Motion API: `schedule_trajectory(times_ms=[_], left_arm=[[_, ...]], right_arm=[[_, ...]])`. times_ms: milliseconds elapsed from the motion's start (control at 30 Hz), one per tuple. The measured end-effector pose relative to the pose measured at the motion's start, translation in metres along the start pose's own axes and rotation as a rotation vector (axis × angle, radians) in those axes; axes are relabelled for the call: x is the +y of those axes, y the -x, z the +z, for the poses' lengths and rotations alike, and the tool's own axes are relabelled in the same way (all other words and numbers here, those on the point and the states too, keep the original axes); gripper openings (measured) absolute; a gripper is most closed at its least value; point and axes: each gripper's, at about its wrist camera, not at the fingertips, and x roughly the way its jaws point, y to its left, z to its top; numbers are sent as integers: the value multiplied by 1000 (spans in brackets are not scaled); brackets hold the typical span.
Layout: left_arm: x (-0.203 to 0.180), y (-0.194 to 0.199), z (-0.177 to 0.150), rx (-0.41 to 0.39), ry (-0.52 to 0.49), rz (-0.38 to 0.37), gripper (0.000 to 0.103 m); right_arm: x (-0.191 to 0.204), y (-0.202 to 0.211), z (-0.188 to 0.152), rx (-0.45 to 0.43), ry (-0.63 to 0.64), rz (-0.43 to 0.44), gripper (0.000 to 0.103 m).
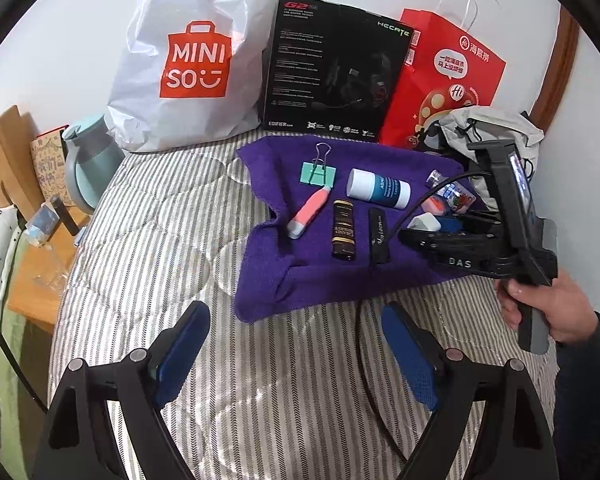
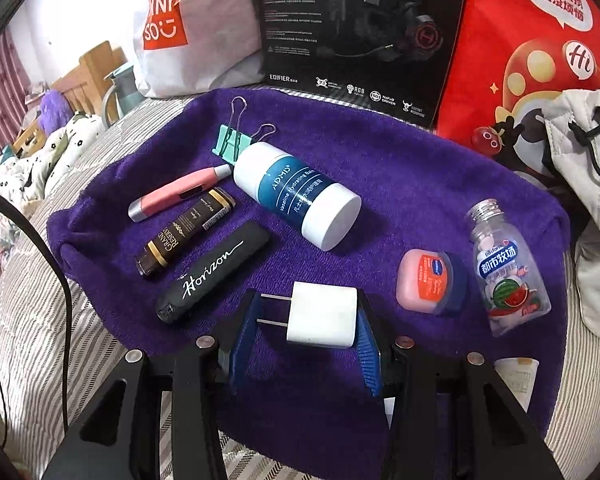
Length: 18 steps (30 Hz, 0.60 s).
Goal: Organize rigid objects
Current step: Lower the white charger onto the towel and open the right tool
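The white charger plug (image 2: 322, 315) lies on the purple towel (image 2: 400, 184) at its near edge, directly between the blue pads of the right tool (image 2: 305, 334); its two prongs point toward the left pad, so its long axis runs across the gap from pad to pad. The right pad sits at or against the plug's blunt end, while the left pad stands just beyond the prong tips, so I judge the jaws parted around the plug and not yet pinching it. Closing would press along the prongs, a grip that may slip or twist. The right hand is plainly the nearer one: the left tool (image 1: 296, 354) hangs wide apart and empty over the striped bed cover (image 1: 140, 240), short of the towel. Farther out on the towel lie a black Horizon case (image 2: 214, 272), a dark brown tube (image 2: 186, 230), a pink thermometer (image 2: 180, 193), a white and blue balm bottle (image 2: 300, 196) and a green binder clip (image 2: 232, 142), with a pink Vaseline tin (image 2: 428, 282) and a clear mint bottle (image 2: 504, 272) to the right. The right wrist view alone shows the prongs and pad gap; the left wrist view alone shows the person's hand (image 1: 556, 308) on the right tool's handle, and the plug there is half hidden.
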Motion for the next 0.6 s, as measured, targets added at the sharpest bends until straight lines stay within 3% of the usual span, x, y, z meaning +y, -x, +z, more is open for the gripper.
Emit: schedule_trajectory(times_ms=[133, 300, 600], left_arm=[[-4, 0, 1, 1, -3, -1, 87], [-10, 3, 2, 0, -21, 4, 87], [-18, 8, 3, -2, -34, 26, 87]], right_arm=[[3, 0, 0, 8, 27, 0, 49], [-3, 1, -1, 33, 13, -4, 68], [-20, 34, -14, 7, -37, 7, 74]])
